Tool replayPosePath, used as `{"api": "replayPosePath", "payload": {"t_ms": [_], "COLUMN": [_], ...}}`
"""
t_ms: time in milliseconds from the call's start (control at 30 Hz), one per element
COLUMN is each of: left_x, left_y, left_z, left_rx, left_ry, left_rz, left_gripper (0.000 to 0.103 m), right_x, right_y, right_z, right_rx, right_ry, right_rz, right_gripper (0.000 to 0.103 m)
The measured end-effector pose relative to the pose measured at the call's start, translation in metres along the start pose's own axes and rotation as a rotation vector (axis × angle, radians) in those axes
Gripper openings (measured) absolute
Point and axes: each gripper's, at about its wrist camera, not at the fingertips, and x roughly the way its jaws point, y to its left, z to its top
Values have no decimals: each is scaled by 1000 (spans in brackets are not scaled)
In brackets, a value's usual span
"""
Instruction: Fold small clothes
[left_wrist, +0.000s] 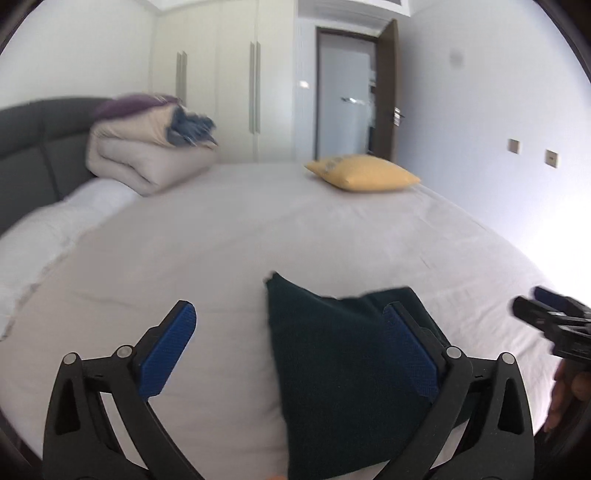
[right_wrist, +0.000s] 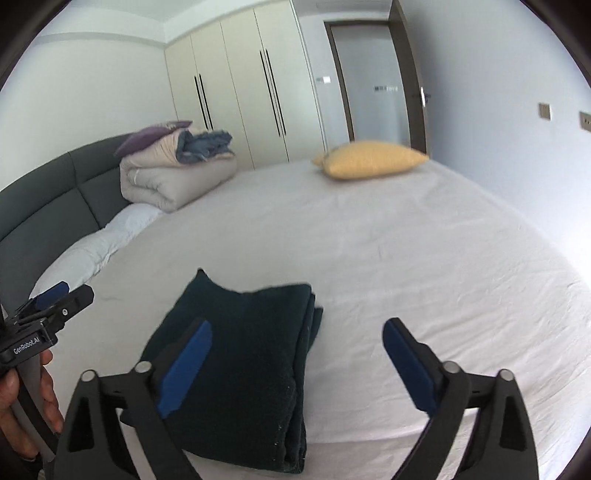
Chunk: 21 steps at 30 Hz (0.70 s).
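With both the left tongs (left_wrist: 291, 354) and the right tongs (right_wrist: 297, 363) wide open and empty above the folded dark garment (right_wrist: 243, 354) on the bed (right_wrist: 406, 240), a careless low pass risks catching its loose layered edge and undoing the fold.

A dark green garment (right_wrist: 243, 354) lies folded into a thick rectangular stack on the near part of the white bed sheet (right_wrist: 406, 240). Several layers show along its right edge, slightly uneven, and one far corner sticks up a little. Its fabric looks soft and fuzzy, and it rests flat
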Motion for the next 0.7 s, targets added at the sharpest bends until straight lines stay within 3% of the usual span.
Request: {"api": "replayPosePath", "payload": {"t_ms": [100, 200, 267, 400, 500, 700], "left_x": [-42, -67, -79, -106, -125, -98], "left_y": [-1, -5, -6, -2, 22, 26], "left_z": [1, -3, -6, -24, -43, -89], "left_rx": [1, 22, 12, -35, -26, -28], "left_ry": [-27, 1, 21, 77, 111, 197], "left_rz": [63, 171, 148, 83, 80, 72], "left_gripper": [103, 103, 103, 103, 103, 103], "right_x": [-42, -68, -83, -95, -92, -78], "right_y": [16, 34, 40, 52, 56, 47], "right_z": [13, 25, 29, 17, -2, -36], "right_rx": [-66, -138, -142, -152, -161, -94], "right_ry": [-125, -185, -197, -128, -65, 61], "right_rz": [-9, -36, -37, -44, -72, -100], "right_gripper": [103, 103, 103, 103, 103, 103]}}
